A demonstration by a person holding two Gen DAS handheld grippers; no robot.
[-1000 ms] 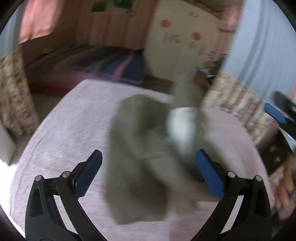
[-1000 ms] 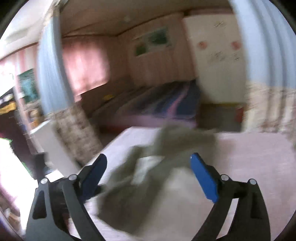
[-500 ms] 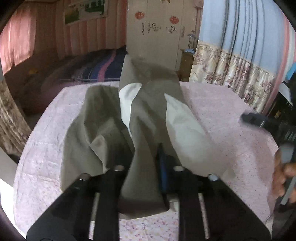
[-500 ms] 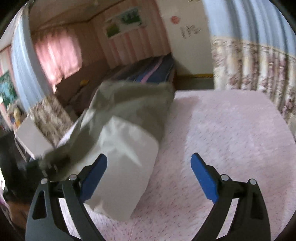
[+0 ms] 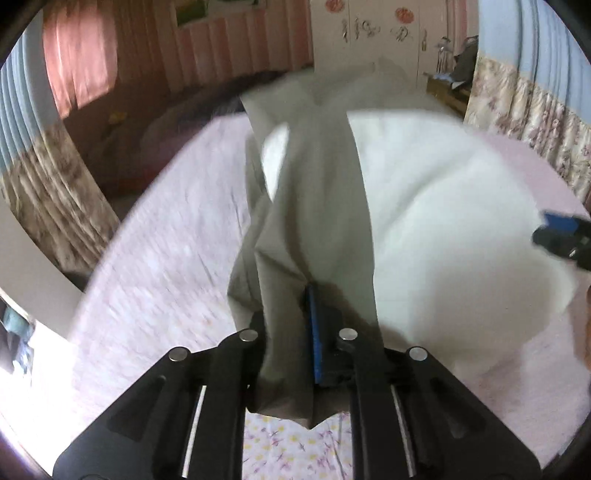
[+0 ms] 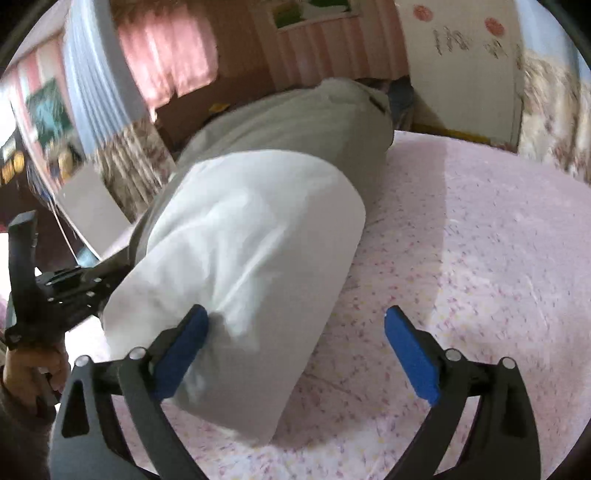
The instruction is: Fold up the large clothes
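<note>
- Left wrist view: left gripper clamped narrow on a grey strip of the garment. Cloth passes between the fingers and hangs out below them, near edge.
- Garment runs from the clamp away to the far side, lifted above the bed. Grey outer cloth in the middle and left; pale white part billows on the right.
- Bed cover pink with small flower print, visible left of and under the cloth.
- Right gripper shows at the right edge, just beside the white billow; contact cannot be told. Picture blurred.
- Far: wardrobe with stickers, curtains at right.
- Right wrist view: right gripper spread wide, holding nothing. Its left pad touches the near end of the white part of the garment; right pad is over bare bed.
- Garment lies left of centre, white bulge near, grey part far, reaching toward the far bed edge.
- Left gripper at left edge, at the cloth's left side; a hand grips its handle.
</note>
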